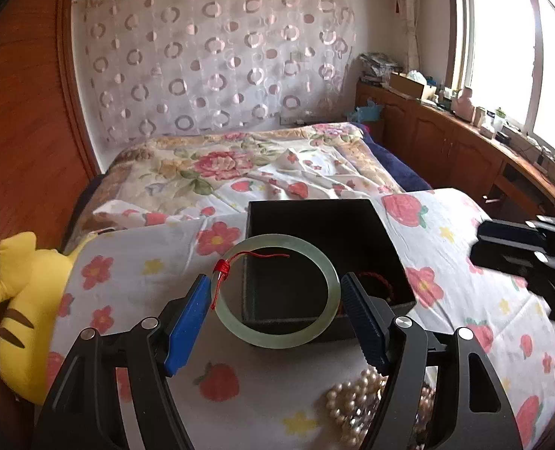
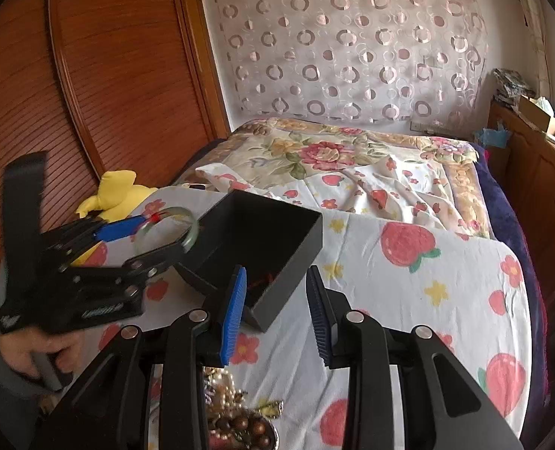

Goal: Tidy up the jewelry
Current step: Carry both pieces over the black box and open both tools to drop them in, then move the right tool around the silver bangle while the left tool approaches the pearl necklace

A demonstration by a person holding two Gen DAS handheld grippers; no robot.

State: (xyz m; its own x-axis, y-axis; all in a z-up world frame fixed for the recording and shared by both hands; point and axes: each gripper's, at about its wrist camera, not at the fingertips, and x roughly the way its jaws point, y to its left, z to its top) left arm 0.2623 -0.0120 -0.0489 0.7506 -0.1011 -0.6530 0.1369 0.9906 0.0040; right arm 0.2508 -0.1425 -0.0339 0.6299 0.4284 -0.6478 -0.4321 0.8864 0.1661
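My left gripper (image 1: 275,292) is shut on a pale green jade bangle (image 1: 277,337) with a red thread tied on it, held above the near left edge of an open black box (image 1: 322,221). A red braided cord (image 1: 375,277) lies inside the box. The bangle (image 2: 191,225) and the left gripper (image 2: 164,232) also show in the right wrist view, left of the box (image 2: 277,232). My right gripper (image 2: 277,300) is open and empty, just before the box's near corner. A pearl necklace (image 1: 348,405) lies under the left gripper.
The box stands on a strawberry-print sheet (image 2: 408,292) over a board on the bed. A pile of beads and pearls (image 2: 236,416) lies below the right gripper. A yellow plush toy (image 1: 18,311) sits at the left, by a wooden wardrobe (image 2: 89,75).
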